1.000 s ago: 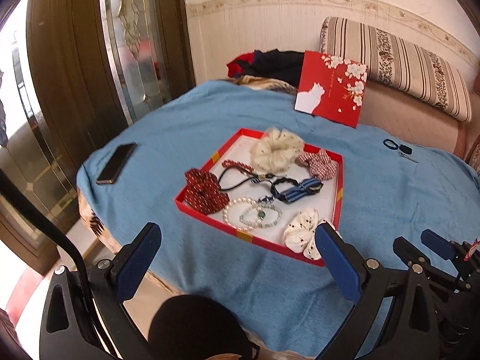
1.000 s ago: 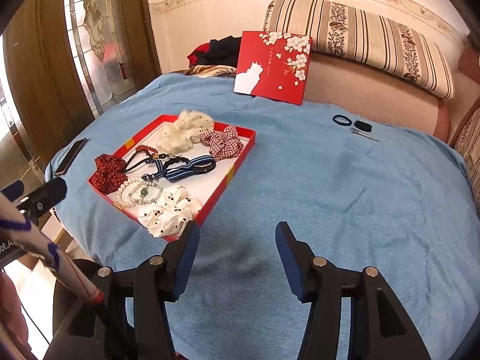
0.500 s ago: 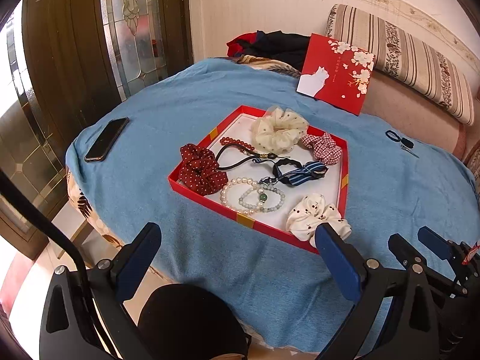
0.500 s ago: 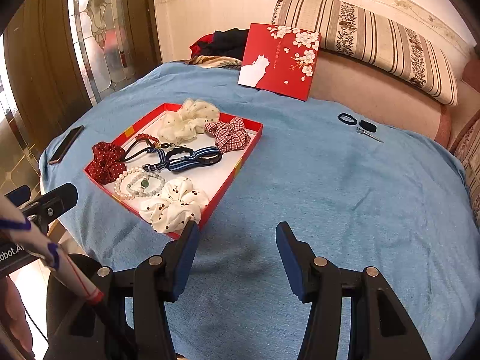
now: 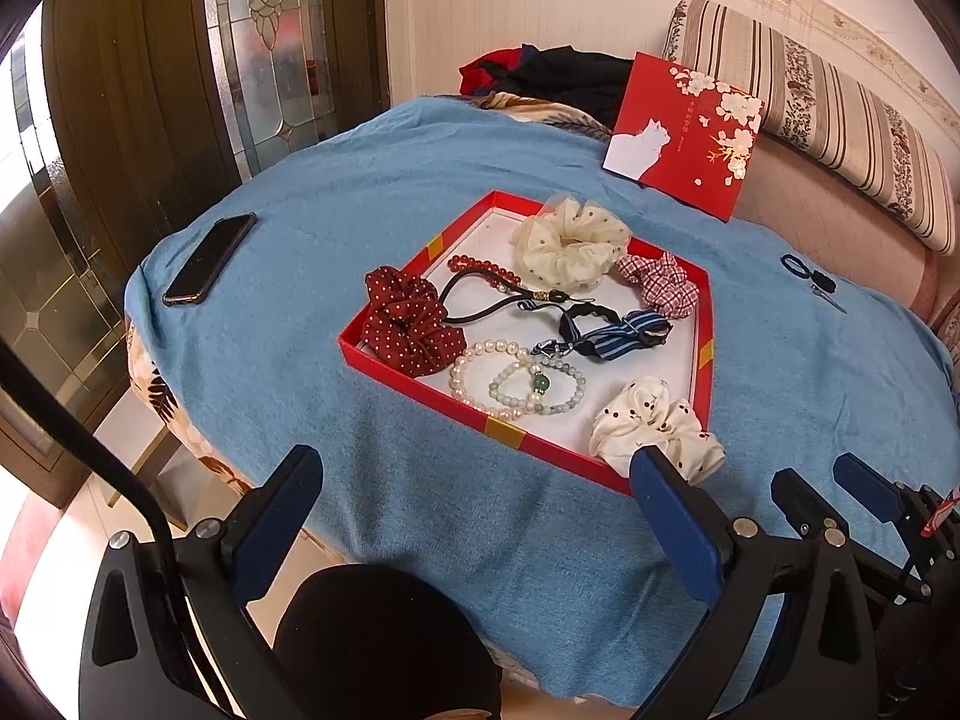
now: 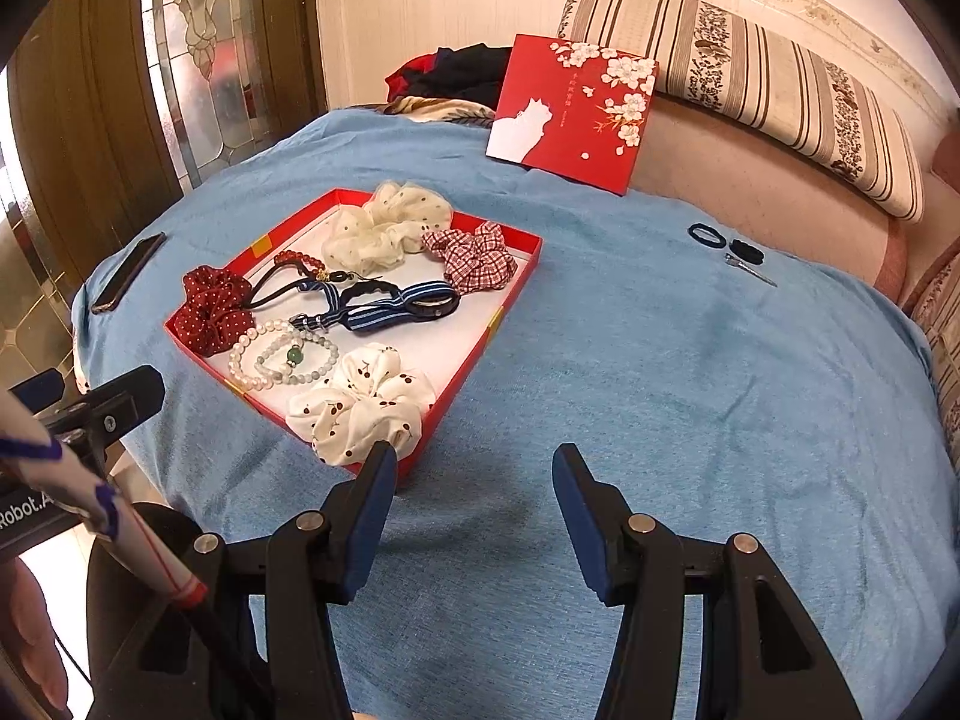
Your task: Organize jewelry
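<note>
Left wrist view: left gripper (image 5: 474, 480) spread wide, empty, above blanket; red tray (image 5: 414, 369) of jewelry straight ahead. Right wrist view: right gripper (image 6: 474, 480) apart, empty (tray (image 6: 474, 360) ahead-left, cherry scrunchie (image 6: 360, 402) nearest its left finger).

Setting: a lived-in home room. Evidence: a round table under a blue cloth (image 6: 660, 360); a sofa with a striped floral cushion (image 6: 750, 78) at 1 o'clock; leaded glass door panels (image 5: 270, 42) at 10 o'clock; folded clothes (image 5: 558, 75) at 12 o'clock; a phone (image 5: 210, 258) at 9 o'clock.
</note>
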Demonstrator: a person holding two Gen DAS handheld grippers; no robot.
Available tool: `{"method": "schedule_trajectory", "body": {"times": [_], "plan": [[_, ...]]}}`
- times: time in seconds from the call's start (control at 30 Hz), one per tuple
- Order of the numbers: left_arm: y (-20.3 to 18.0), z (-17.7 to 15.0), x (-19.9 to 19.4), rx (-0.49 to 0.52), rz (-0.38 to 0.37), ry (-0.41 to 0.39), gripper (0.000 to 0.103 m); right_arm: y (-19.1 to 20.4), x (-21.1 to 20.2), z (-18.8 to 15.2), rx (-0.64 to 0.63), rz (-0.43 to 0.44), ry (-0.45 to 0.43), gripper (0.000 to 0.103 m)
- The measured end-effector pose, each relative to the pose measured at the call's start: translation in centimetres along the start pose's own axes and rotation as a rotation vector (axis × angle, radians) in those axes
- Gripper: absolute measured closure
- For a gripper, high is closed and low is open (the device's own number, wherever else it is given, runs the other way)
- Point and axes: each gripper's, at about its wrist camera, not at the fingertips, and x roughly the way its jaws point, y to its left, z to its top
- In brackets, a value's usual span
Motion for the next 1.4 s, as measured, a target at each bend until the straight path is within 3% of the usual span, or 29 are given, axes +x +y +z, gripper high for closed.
{"method": "schedule_trajectory", "body": {"times": [1.4], "plan": [[0.5, -0.3, 2.6, -0.007, -0.006, 0.065, 0.001, -0.1, 1.7, 0.1, 0.003, -0.040, 0.015, 0.040]]}}
